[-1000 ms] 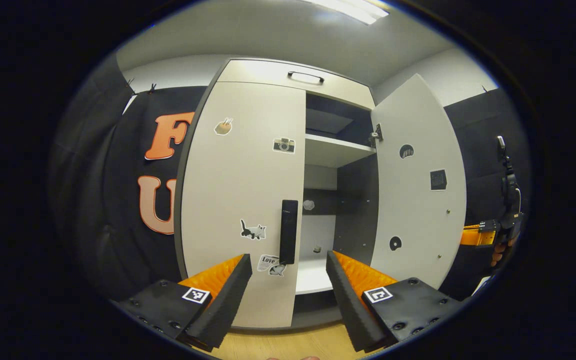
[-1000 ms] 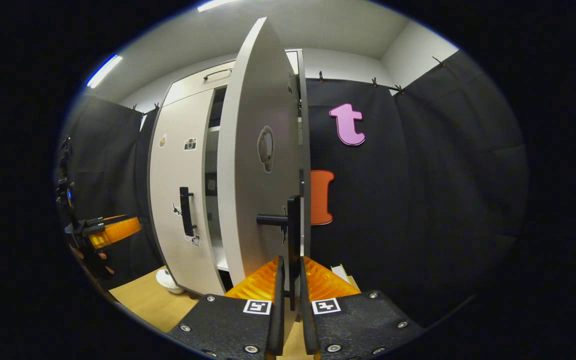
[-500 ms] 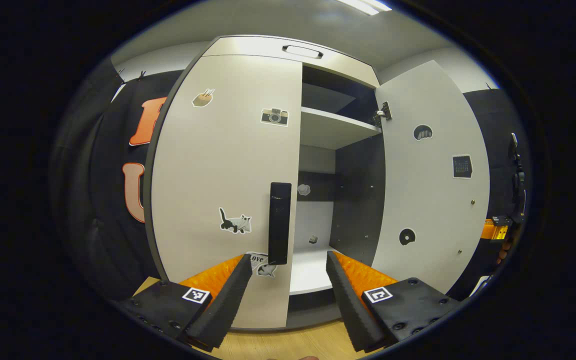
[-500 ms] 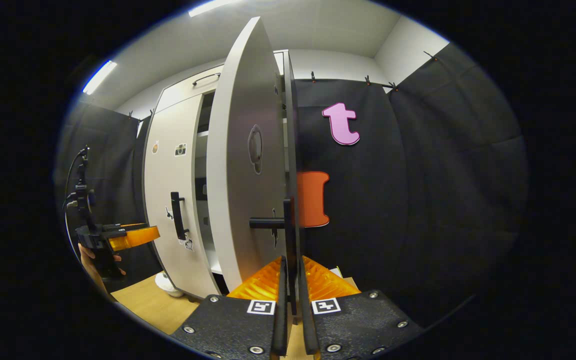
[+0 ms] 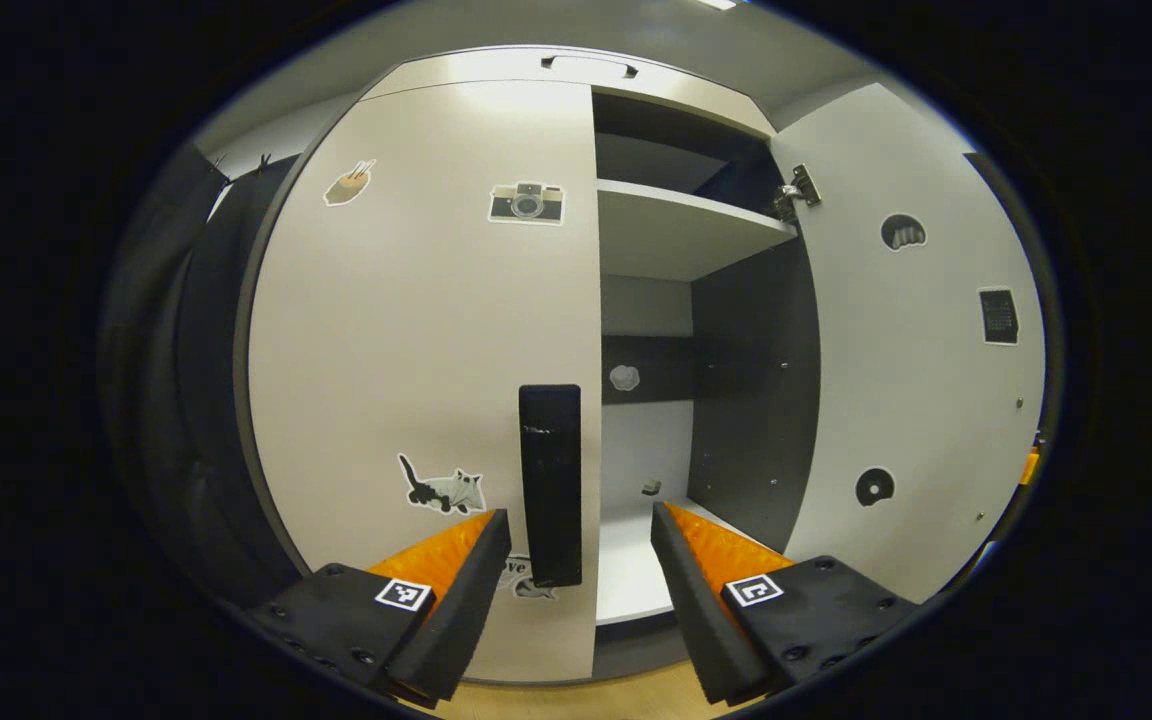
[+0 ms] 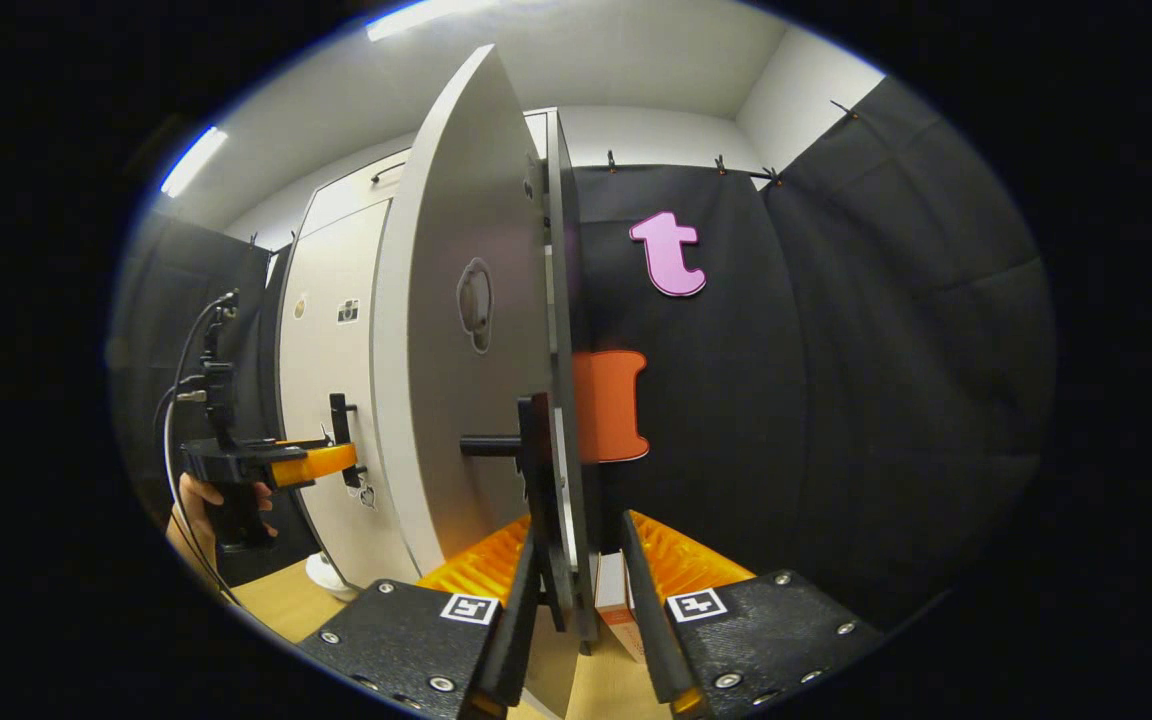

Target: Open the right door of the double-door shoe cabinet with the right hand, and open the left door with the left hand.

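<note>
left door (image 5: pixel 416 330) shut, its handle (image 5: pixel 550 485) a stiff bar at the edge beside the open cabinet bay; left claw (image 5: pixel 576 575) gapes just before that handle | right door (image 6: pixel 456 330) swung wide; right claw (image 6: pixel 576 610) parted around its handle (image 6: pixel 536 470), seemingly not clamping | judgement: rigid hinged panel, light swing; pinch the bar mid-length

Right gripper (image 6: pixel 576 600) straddled the right door's handle (image 6: pixel 536 470), fingers spread, door (image 6: pixel 446 330) swung wide. Left gripper (image 6: pixel 321 462) was at the left door's handle (image 6: pixel 342 440).
</note>
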Demonstrator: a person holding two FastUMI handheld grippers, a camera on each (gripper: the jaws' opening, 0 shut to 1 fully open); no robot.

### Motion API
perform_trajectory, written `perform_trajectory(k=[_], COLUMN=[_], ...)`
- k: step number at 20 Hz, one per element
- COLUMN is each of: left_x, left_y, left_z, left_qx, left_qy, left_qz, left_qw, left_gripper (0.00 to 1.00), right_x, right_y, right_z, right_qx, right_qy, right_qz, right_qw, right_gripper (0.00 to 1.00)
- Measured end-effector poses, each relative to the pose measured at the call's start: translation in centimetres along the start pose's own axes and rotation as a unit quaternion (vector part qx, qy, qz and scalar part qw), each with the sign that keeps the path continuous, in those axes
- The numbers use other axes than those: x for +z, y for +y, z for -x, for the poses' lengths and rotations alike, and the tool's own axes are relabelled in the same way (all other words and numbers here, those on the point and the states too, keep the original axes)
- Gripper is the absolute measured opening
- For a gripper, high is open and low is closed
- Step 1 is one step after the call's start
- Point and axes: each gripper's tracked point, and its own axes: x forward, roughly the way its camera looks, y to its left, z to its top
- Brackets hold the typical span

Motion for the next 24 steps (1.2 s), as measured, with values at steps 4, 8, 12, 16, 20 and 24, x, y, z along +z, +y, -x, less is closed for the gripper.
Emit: perform_trajectory(k=[4, 8, 12, 16, 20, 24], left_x=[-1.2, -1.3, -0.6, -0.5, -0.7, -0.9], left_y=[0.7, 1.8, 2.0, 1.6, 1.5, 1.6], left_z=[-2.1, -3.0, -3.2, -3.2, -2.9, -2.2], left_qx=[0.021, 0.047, 0.06, 0.054, 0.04, 0.029], left_qy=[0.036, 0.042, 0.029, 0.025, 0.028, 0.029], left_qz=[0.019, 0.004, -0.001, 0.006, 0.013, 0.01], left_qw=[0.999, 0.998, 0.998, 0.998, 0.999, 0.999], left_gripper=[0.9, 0.82, 0.56, 0.39, 0.32, 0.27], right_x=[-0.9, -1.1, -1.4, -1.2, -0.5, -0.1], right_y=[-0.3, -0.3, -0.1, 0.3, 0.5, 0.3], right_z=[0.3, 0.4, 0.8, 1.5, 2.4, 3.3], right_qx=[0.007, 0.012, 0.015, 0.015, 0.014, 0.006], right_qy=[0.009, 0.009, 0.019, 0.023, 0.018, 0.013], right_qz=[0.004, 0.007, 0.0, 0.007, 0.008, 0.01], right_qw=[1.0, 1.0, 1.0, 1.0, 1.0, 1.0], right_gripper=[0.57, 0.63, 0.62, 0.62, 0.63, 0.67])
